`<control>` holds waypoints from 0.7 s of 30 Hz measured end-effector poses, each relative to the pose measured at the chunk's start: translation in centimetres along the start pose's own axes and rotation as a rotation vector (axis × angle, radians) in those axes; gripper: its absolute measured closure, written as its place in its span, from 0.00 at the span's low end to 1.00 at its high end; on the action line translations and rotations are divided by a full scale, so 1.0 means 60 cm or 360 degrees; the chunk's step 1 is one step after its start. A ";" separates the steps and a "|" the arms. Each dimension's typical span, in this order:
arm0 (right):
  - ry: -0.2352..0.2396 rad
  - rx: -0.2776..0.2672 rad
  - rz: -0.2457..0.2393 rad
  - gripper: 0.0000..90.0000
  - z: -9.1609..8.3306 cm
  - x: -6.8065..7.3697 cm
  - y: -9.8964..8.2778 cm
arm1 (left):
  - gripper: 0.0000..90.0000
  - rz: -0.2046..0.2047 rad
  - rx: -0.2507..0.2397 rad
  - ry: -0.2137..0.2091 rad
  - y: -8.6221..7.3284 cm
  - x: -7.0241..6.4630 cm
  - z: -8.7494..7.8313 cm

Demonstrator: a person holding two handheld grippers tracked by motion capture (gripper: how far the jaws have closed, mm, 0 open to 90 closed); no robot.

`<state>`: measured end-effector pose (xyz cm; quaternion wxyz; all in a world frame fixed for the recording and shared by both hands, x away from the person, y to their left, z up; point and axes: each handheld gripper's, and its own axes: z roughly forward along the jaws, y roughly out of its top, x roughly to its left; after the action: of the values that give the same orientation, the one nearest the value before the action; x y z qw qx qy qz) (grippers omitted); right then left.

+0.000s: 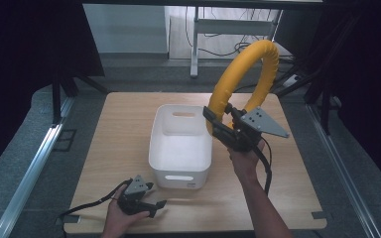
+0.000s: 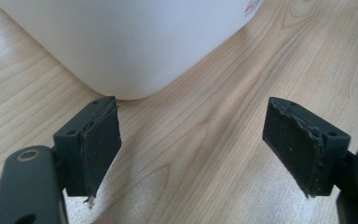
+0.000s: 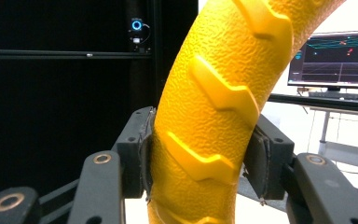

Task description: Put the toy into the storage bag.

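A large yellow ring point(image 1: 243, 74) with a raised tread pattern is held upright in the air, to the right of a white bin point(image 1: 181, 144). My right gripper point(image 1: 219, 124) is shut on the ring's lower left part. In the right gripper view both pads press on the yellow ring point(image 3: 214, 107), and the right gripper point(image 3: 198, 154) squeezes it from both sides. My left gripper point(image 1: 156, 206) rests on the table near its front edge, just in front of the bin. In the left gripper view my left gripper point(image 2: 193, 149) stands open with nothing between its pads, facing the bin's corner point(image 2: 130, 42).
The wooden table point(image 1: 287, 178) has bare surface on both sides of the bin. Dark curtains and metal frame legs surround it. A monitor point(image 3: 335, 58) glows behind the ring in the right gripper view.
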<state>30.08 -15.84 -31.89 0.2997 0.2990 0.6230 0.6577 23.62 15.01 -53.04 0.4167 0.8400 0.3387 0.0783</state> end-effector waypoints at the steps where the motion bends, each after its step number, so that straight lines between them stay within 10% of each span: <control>1: 0.0013 0.0003 -0.0021 0.53 0.005 0.004 0.000 | 0.21 0.0001 -0.0001 0.0000 0.000 0.000 0.000; 21: 0.0118 -0.0033 -0.0042 0.53 0.036 0.055 0.007 | 0.21 0.0010 0.0012 0.0007 0.000 0.001 -0.002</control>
<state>29.61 -11.93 -31.29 0.2881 0.2632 0.6308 0.6707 23.62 15.11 -52.96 0.4125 0.8424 0.3373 0.0802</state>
